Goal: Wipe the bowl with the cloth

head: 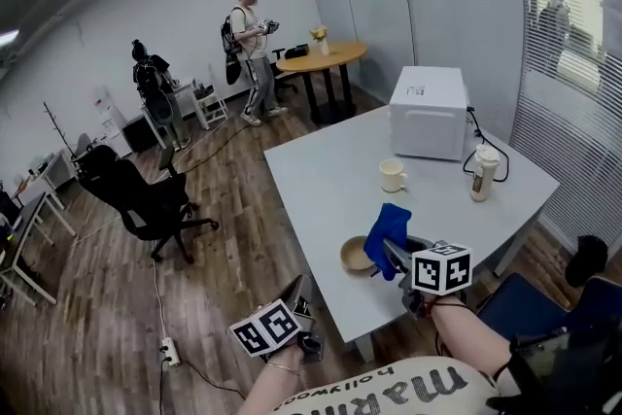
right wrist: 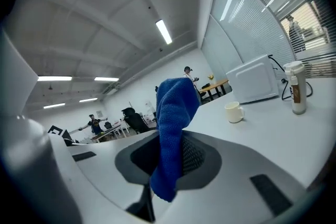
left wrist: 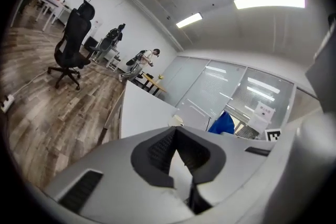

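A tan bowl (head: 357,255) sits on the white table (head: 321,180) near its front edge. My right gripper (head: 394,258) hovers just right of the bowl, shut on a blue cloth (head: 389,230) that stands up from its jaws. In the right gripper view the cloth (right wrist: 173,123) is pinched between the pads and hangs over the right gripper (right wrist: 170,157). My left gripper (head: 294,293) is held off the table's front left corner, shut and empty. The left gripper view shows the left gripper (left wrist: 176,136) with its jaws together, and the cloth (left wrist: 223,124) beyond them.
On the table stand a white microwave (head: 428,112), a cream mug (head: 392,175) and a lidded bottle (head: 483,172). A black office chair (head: 136,194) and a power strip (head: 169,352) are on the wood floor at left. A person (head: 253,49) stands by a round table (head: 321,61).
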The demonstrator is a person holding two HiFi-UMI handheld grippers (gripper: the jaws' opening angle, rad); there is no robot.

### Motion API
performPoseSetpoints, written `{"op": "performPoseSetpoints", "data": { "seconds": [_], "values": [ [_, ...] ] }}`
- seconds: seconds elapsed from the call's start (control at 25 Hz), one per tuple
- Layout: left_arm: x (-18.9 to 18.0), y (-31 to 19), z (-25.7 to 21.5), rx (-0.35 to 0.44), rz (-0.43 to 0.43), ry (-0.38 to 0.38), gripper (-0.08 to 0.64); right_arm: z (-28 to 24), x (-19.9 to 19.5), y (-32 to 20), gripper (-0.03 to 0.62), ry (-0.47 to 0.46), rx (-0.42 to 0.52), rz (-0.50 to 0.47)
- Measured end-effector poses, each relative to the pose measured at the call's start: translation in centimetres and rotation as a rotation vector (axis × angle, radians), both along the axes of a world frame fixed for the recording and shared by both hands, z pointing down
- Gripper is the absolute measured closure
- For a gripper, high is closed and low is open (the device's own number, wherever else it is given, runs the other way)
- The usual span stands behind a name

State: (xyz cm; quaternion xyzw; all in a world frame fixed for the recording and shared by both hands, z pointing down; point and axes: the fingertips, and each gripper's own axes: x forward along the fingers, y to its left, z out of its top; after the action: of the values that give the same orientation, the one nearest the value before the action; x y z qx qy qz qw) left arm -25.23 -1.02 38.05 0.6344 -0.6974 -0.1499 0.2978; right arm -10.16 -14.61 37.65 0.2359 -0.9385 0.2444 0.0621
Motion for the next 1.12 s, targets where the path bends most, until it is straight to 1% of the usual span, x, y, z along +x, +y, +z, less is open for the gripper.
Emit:
{"op": "performPoseSetpoints", "data": {
  "seconds": [0.16,0.28,0.48,0.64,0.88,1.12],
  "values": [
    [2.5,5.1,-0.2,-0.039,0.068,-0.099,0.555,1.0,1.7,3.3,0.532,0.048,-0.005,0.023],
    [4.0,8.5,0.5,-0.062,0.075,-0.129,0.555,2.3,2.9,6.1,0.532,0.086,-0.019,0.017],
    [5.7,12.6,0.9,-0.061,0.057,-0.145,0.555,3.4,4.4,10.4,0.532,0.113,-0.034,-0.007],
    [6.4,14.6,1.4,-0.065,0.047,-0.147,0.555,4.1,5.3,12.5,0.532,0.132,-0.033,-0.009],
    [7.0,15.8,1.6,-0.075,0.048,-0.141,0.555,4.1,6.0,14.0,0.532,0.138,-0.04,-0.005],
    [6.4,15.7,1.6,-0.078,0.041,-0.143,0.555,3.8,5.3,14.0,0.532,0.147,-0.028,-0.014]
  ]
}}
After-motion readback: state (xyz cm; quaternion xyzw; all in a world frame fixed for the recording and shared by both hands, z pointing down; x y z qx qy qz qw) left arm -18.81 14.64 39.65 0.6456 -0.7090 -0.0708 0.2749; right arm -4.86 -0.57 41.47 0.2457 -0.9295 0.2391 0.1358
